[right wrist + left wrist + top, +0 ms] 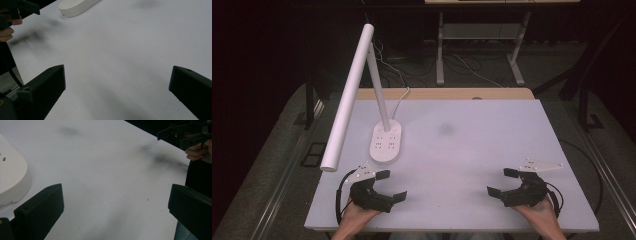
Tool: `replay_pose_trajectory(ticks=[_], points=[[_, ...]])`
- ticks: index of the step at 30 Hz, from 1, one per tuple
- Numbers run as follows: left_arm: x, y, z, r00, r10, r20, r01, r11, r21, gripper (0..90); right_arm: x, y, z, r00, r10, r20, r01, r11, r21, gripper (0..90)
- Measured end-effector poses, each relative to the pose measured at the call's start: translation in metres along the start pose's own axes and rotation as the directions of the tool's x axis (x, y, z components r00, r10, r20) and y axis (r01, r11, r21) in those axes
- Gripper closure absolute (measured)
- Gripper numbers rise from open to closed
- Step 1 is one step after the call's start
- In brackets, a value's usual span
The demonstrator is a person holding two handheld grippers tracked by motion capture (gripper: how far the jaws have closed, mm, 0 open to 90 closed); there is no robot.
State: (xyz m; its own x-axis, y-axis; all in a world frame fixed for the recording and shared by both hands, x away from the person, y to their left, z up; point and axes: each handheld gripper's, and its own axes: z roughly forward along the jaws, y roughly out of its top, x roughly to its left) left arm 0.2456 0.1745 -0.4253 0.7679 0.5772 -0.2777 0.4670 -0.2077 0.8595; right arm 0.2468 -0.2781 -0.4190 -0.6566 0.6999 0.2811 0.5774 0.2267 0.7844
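— Hands first, at the bottom of the high view: left gripper [394, 185] and right gripper [500, 182], jaws apart, nothing between them, low over the table [472, 145].
— And the lamp [386, 142]?
— Base stands at the table's left, just beyond the left gripper; its long white head overhangs the left edge.
— Any writing?
— Small marks on the base, perhaps buttons; too tiny to read.
— Left gripper view?
— Black jaws wide, lamp base [11, 181] cut off at left, right gripper [186, 135] far off, partly cropped.
— Right gripper view?
— Jaws wide again, base [77, 6] cut by the top edge, left gripper [15, 10] blurred in the corner.
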Motion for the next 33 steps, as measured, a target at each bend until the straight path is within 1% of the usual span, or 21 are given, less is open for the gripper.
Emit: replay_pose_trajectory(ticks=[7, 13, 17, 21, 27, 33], points=[[0.0000, -0.0003, -0.0007, 1.0000, -0.004, 0.004, 0.004, 1.0000, -0.002, 0.0, 0.0006, -0.0015, 0.0016, 1.0000, -0.003, -0.002, 0.003, 1.000, 0.010, 0.1], [0.0005, -0.0003, 0.0006, 1.0000, 0.001, 0.009, -0.001, 0.9999, 0.012, 0.0, 0.0021, -0.0024, 0.0013, 1.0000, -0.002, -0.004, 0.002, 1.000, 0.017, 0.1], [0.0009, -0.0005, 0.0011, 0.9999, -0.004, 0.012, 0.004, 0.9999, 0.013, 0.0, 0.0017, -0.0026, 0.0011, 1.0000, -0.006, -0.003, 0.006, 1.000, 0.011, 0.1], [0.0012, -0.0006, 0.0010, 0.9999, -0.004, 0.013, 0.003, 0.9998, 0.017, 0.0, 0.0011, -0.0032, -0.0001, 1.0000, 0.001, -0.002, -0.001, 1.000, 0.017, 0.1], [0.0016, -0.0003, 0.0021, 0.9997, -0.012, 0.022, 0.011, 0.9996, 0.028, 0.0, 0.0010, -0.0036, 0.0002, 1.0000, 0.005, -0.004, -0.005, 1.000, 0.026, 0.1], [0.0008, 0.0014, 0.0010, 0.9994, -0.008, 0.032, 0.007, 0.9996, 0.028, 0.3, 0.0006, -0.0039, 0.0007, 1.0000, 0.002, -0.003, -0.002, 1.000, 0.031, 0.1]])
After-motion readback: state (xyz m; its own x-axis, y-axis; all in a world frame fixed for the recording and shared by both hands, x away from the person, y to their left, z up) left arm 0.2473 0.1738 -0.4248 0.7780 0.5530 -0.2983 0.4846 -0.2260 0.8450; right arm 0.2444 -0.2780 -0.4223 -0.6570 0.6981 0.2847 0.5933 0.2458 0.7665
